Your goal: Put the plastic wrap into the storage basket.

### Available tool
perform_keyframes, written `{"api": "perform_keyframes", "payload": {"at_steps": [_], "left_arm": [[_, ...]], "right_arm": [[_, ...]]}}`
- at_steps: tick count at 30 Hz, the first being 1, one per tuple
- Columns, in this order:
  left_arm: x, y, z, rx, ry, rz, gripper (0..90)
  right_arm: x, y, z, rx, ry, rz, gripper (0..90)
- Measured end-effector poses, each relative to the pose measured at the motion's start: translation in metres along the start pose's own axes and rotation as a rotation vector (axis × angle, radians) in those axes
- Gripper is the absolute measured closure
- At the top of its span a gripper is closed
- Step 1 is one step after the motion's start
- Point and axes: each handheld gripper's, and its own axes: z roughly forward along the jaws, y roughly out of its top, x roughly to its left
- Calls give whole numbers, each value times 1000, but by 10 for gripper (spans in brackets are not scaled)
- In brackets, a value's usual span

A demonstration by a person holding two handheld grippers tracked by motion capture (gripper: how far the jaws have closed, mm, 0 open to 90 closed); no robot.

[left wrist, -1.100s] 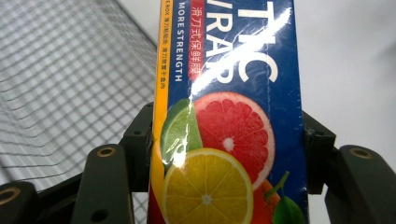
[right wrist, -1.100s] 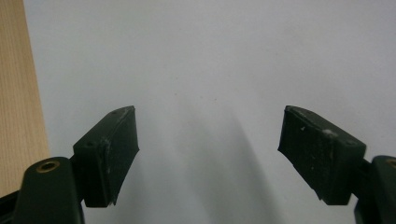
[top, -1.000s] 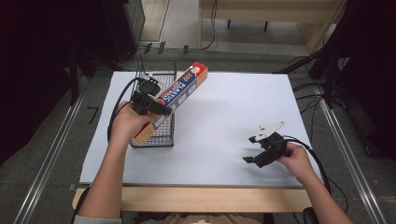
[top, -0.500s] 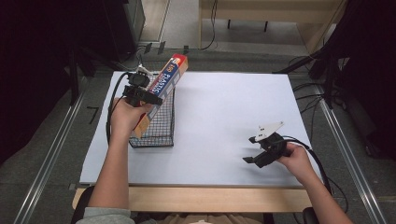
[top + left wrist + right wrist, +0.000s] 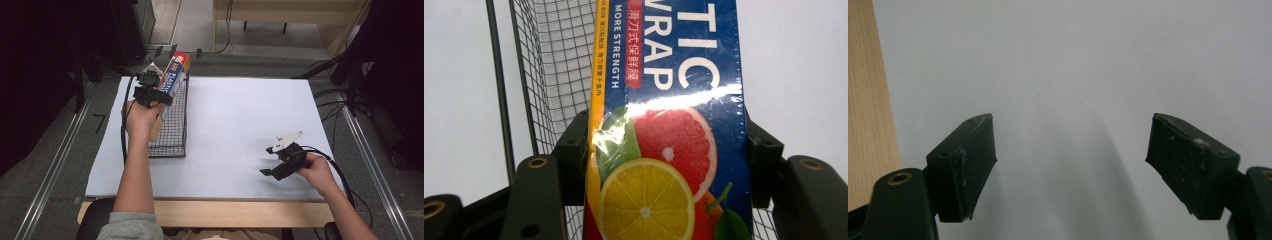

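Nearest, at the tabletop's near edge, a bare strip of wood (image 5: 240,212) is being left uncovered by the white sheet (image 5: 240,130) that is spread over the rest of the top. Twd the near right corner of that sheet, the right gripper (image 5: 270,161) is being held by the person's right hand (image 5: 315,170), low over the paper & pointing left across it. Its jaws are being kept spread wide apart w/ nothing between them; in the right gripper view just white paper is being seen betw. the two black pads (image 5: 968,160), w/ the wood strip at that view's left side.

Farther in, along the sheet's left edge, a black wire basket (image 5: 172,131) is being carried by the tabletop, its long side running near to far. The person's left hand (image 5: 140,117) is being held over the basket's left wall, approx. mid-length.

Farther still, the left gripper (image 5: 165,89) is being clamped on a long blue plastic wrap box (image 5: 174,74). In the left gripper view the box (image 5: 669,150) is being pinched across its narrow sides by both pads, pressed tight against the cardboard at the end printed w/ citrus fruit. The box is being held tilted, lifted clear of the sheet, its lower end over the basket & its red-capped upper end reaching past the basket's far end twd the far left corner of the tabletop. Basket mesh (image 5: 559,75) is being seen right behind the box.
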Motion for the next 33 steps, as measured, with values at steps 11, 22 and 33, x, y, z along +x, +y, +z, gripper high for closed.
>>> {"api": "perform_keyframes", "payload": {"at_steps": [11,22,33], "left_arm": [[-5,0,23,15,43,-64,390],[-8,-3,43,58,49,-103,386],[-14,-6,55,81,27,-104,382]], "right_arm": [[2,1,-1,-1,-3,-14,203],[4,1,-1,0,0,-29,203],[4,1,-1,3,-1,-36,203]]}}
